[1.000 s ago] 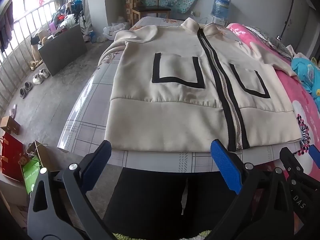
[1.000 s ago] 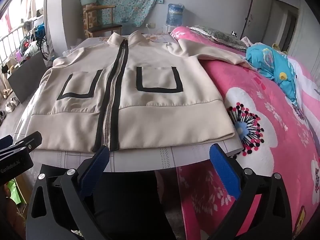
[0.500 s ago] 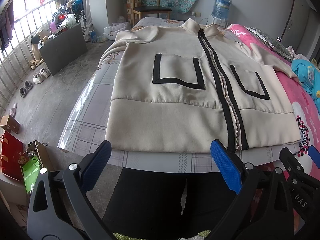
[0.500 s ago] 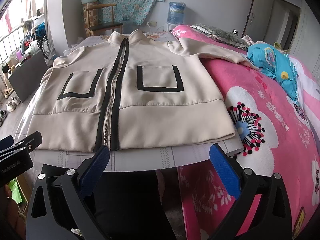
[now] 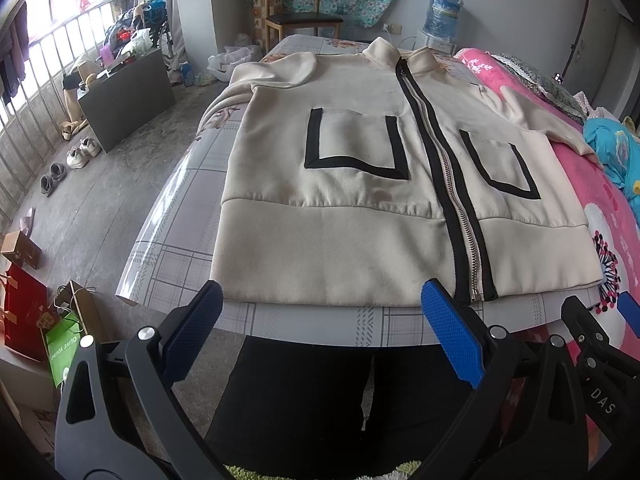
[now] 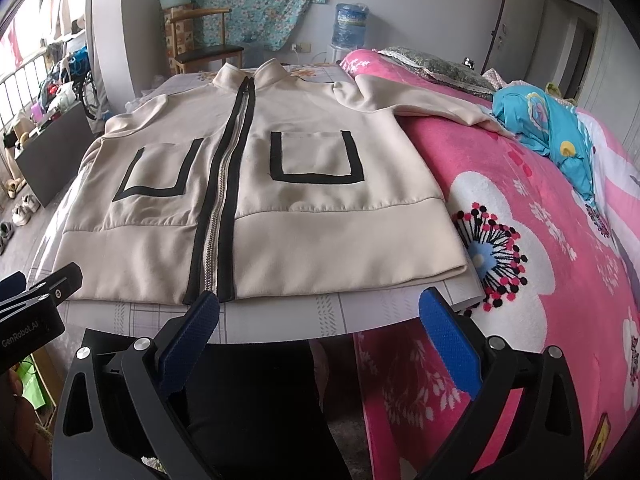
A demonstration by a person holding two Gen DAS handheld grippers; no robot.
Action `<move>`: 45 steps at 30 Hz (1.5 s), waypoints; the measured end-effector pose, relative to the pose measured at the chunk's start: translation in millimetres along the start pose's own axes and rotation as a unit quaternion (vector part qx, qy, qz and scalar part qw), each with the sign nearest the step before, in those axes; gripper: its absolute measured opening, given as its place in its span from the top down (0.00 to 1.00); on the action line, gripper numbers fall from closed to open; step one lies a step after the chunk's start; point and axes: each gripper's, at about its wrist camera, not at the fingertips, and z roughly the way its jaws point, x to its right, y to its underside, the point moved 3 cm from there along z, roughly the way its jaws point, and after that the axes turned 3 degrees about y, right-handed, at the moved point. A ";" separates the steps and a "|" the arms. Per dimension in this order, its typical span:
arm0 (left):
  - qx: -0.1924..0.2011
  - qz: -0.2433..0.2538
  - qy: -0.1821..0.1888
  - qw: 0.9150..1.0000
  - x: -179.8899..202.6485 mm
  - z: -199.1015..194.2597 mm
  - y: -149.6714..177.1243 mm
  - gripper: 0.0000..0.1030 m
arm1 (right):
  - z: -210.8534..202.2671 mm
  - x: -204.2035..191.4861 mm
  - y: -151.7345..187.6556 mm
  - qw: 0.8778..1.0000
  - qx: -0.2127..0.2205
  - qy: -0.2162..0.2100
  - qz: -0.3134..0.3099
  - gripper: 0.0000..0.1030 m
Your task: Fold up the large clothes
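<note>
A cream zip-up jacket (image 5: 340, 208) (image 6: 320, 208) with black zipper trim and two black-outlined pockets lies flat, front up, on a checked table (image 5: 320, 322) (image 6: 280, 320), hem toward me. Its right sleeve (image 6: 432, 104) stretches onto the pink blanket; the left sleeve (image 5: 276, 70) is bent near the collar. My left gripper (image 5: 320, 312) is open just short of the hem, left of the zipper. My right gripper (image 6: 318, 312) is open before the hem, right of the zipper. Neither touches the cloth.
A pink flowered blanket (image 6: 540, 240) covers the bed at right, with a blue cloth bundle (image 6: 552, 128) on it. A wooden chair (image 5: 300, 20) and water bottle (image 5: 442, 12) stand beyond the table. Shoes (image 5: 82, 152), a dark cabinet (image 5: 124, 96) and bags (image 5: 24, 316) are on the floor at left.
Both grippers have crept slightly forward toward the jacket's hem. The jacket lies as it did and both stay open.
</note>
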 end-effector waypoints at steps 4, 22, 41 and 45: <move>0.000 -0.001 0.000 1.000 -0.4 -0.5 0.1 0.06 | -0.2 0.0 0.2 1.000 0.000 0.000 0.000 0.05; 0.001 -0.001 -0.005 1.000 -1.7 -0.5 0.0 0.06 | -0.2 -0.5 -0.2 1.000 0.000 -0.001 -0.001 0.05; 0.005 0.002 -0.012 1.000 -2.3 -2.6 -1.0 0.06 | 0.1 -0.2 0.0 1.000 -0.001 -0.003 0.000 0.05; 0.006 0.003 -0.014 1.000 -3.0 -3.2 -1.5 0.06 | -0.1 -0.7 0.5 1.000 -0.001 -0.003 0.000 0.05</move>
